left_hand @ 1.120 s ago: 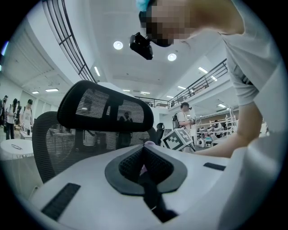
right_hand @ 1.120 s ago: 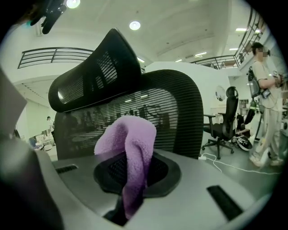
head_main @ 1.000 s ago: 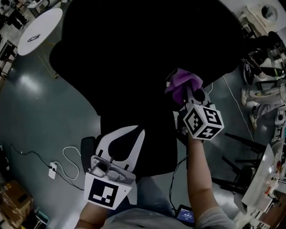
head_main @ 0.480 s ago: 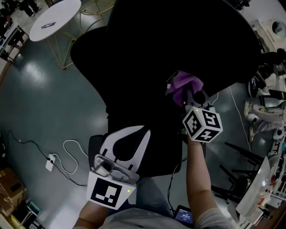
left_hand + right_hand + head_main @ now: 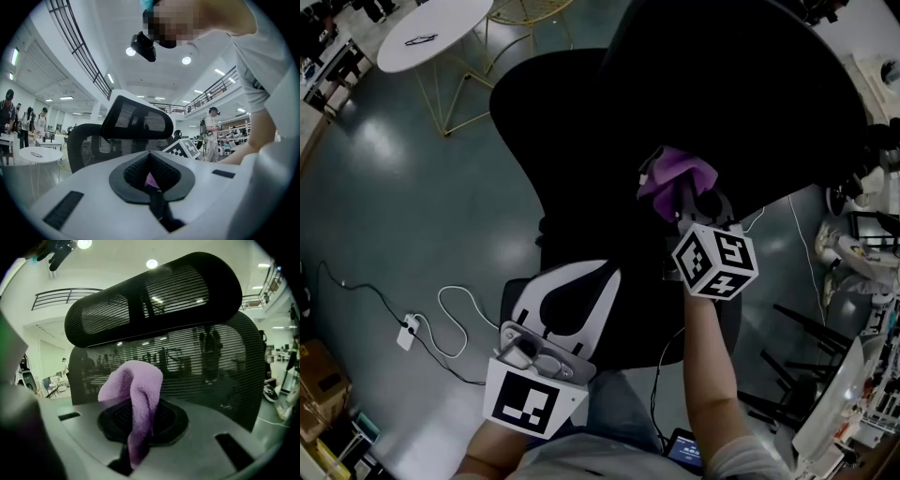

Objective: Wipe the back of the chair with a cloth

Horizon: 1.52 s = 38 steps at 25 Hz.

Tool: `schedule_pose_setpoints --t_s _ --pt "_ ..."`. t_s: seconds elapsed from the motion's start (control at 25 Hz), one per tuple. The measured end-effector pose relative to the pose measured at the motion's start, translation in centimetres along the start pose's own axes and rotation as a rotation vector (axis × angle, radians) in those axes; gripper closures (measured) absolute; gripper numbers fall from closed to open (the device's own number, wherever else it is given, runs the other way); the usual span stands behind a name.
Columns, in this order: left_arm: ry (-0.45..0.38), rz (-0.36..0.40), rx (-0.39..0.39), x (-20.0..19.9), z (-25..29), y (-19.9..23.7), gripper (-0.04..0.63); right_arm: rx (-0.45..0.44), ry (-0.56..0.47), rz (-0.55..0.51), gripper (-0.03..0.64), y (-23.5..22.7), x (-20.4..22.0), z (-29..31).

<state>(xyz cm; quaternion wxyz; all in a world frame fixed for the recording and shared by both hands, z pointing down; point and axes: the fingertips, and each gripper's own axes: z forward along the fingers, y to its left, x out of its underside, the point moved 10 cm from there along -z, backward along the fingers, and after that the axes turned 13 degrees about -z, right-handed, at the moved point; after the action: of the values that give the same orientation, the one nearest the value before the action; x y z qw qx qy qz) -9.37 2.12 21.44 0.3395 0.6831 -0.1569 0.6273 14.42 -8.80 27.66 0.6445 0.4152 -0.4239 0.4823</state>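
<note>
fingers (image 5: pixel 201 427) of right gripper (image 5: pixel 140 427) clamped on purple cloth (image 5: pixel 136 390), left gripper (image 5: pixel 152 187) fingers (image 5: pixel 93 197) pressed together

the person is holding both grippers out in front. the left gripper (image 5: pixel 574 279) is sitting in the lower left of the head view, close to the bottom edge. its white jaws are pointing up the frame and pressing together with nothing between them, and its marker cube is facing the camera. the right gripper (image 5: pixel 680 192) is reaching farther out, near the middle of the frame. its jaws are clamping a purple cloth (image 5: pixel 135 394), whose folds are bulging above them. the bare right forearm (image 5: pixel 712 375) is stretching up from the lower right of the frame, with that gripper's marker cube sitting just above the wrist.
</note>
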Motion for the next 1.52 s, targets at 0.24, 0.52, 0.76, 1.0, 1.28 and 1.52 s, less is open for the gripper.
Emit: schedule_pose_setpoints --t_s 0.24,0.52,0.76,1.0,1.28,1.52 --pt "-0.011 -0.003 -0.019 -0.8 -1.7 1.8 0.583 -0.016 0.0 0.003 0.568 3.4 -0.8 1.0" --pt "-0.021 -0.01 -0.031 -1.2 -3.6 3.2 0.583 -0.046 0.0 -0.007 0.568 7.0 -1.5 1.6" --pt "-0.035 -0.011 -0.043 -1.5 -4.9 4.4 0.583 -0.093 -0.001 -0.024 0.568 10.2 -2.1 2.7" --pt "-0.043 -0.005 -0.059 -1.9 -5.9 4.8 0.583 -0.134 0.0 -0.03 0.568 12.8 -2.5 3.3" --pt "-0.049 -0.004 -0.083 -2.0 -7.2 5.5 0.583 -0.189 -0.006 -0.046 0.568 15.8 -2.9 4.1" --pt "-0.057 -0.005 -0.105 -2.0 -8.0 6.0 0.583 -0.236 0.005 -0.069 0.568 17.7 -2.9 4.4"
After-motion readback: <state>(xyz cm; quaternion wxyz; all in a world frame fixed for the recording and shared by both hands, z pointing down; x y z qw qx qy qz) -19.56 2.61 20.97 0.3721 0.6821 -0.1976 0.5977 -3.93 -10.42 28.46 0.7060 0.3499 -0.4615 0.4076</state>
